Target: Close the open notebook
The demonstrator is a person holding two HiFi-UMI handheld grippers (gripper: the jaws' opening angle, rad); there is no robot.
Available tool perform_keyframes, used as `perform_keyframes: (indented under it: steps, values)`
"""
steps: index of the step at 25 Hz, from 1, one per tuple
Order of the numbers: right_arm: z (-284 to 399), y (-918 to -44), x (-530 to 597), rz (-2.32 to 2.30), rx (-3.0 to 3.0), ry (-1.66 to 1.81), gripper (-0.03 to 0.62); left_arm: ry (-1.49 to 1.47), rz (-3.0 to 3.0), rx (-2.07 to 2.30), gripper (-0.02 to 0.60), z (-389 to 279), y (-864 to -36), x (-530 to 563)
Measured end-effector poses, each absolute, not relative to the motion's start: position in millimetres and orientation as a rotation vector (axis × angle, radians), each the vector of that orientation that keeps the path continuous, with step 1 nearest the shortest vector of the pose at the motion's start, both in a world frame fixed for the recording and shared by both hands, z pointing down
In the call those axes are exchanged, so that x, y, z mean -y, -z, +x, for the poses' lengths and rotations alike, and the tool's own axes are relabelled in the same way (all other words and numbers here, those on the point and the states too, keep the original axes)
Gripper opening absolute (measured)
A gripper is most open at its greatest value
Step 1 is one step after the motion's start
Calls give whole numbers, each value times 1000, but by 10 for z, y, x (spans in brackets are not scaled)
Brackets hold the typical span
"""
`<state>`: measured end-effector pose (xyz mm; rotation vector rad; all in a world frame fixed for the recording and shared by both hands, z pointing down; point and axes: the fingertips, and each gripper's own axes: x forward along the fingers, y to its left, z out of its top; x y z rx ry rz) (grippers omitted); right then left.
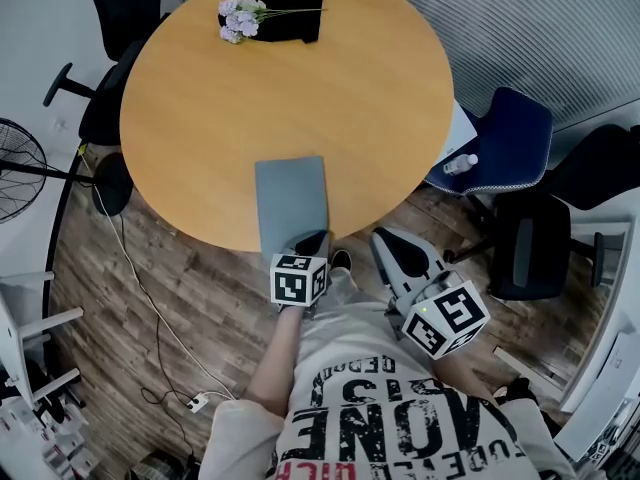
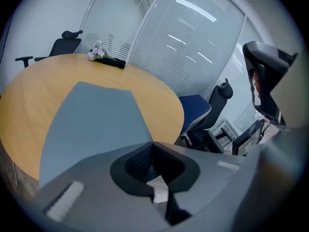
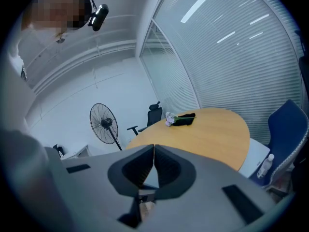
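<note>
1 notebook, plain grey cover, shut and lying flat. Sits at near edge of round wooden table, overhanging slightly.

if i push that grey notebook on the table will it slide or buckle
The grey notebook lies flat and thin on the smooth wooden table, so it will probably slide easily rather than tip or roll. Its cover looks even, without curl, so likely fairly stiff. It reaches the table's near rim, so a pull toward you could drop it.

The table looks like smooth, satin wood. The notebook has a matt grey cover. The floor shows grained planks.
</note>
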<state>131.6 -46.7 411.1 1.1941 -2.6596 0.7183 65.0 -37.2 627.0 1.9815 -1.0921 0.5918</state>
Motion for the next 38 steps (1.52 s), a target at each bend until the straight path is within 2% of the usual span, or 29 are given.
perform_keyframes:
  steps: [21, 23, 26, 30, 38]
  values:
    - [1257, -4158, 425, 1176, 2653, -726, 12, -555, 2030, 1107, 20, 649, -6256, 354]
    - [1267, -4167, 422, 1177, 2653, -732, 12, -518, 2036, 1066, 47, 683, -6227, 331]
    - [1261, -4168, 441, 1173, 2653, -735, 12, -456, 2021, 996, 127, 719, -6199, 319]
    - [1273, -4192, 454, 1174, 2649, -738, 12, -429, 2013, 996, 124, 702, -6215, 323]
    - [1270, -4164, 497, 1186, 2660, -733, 12, -429, 1996, 1044, 63, 627, -6247, 344]
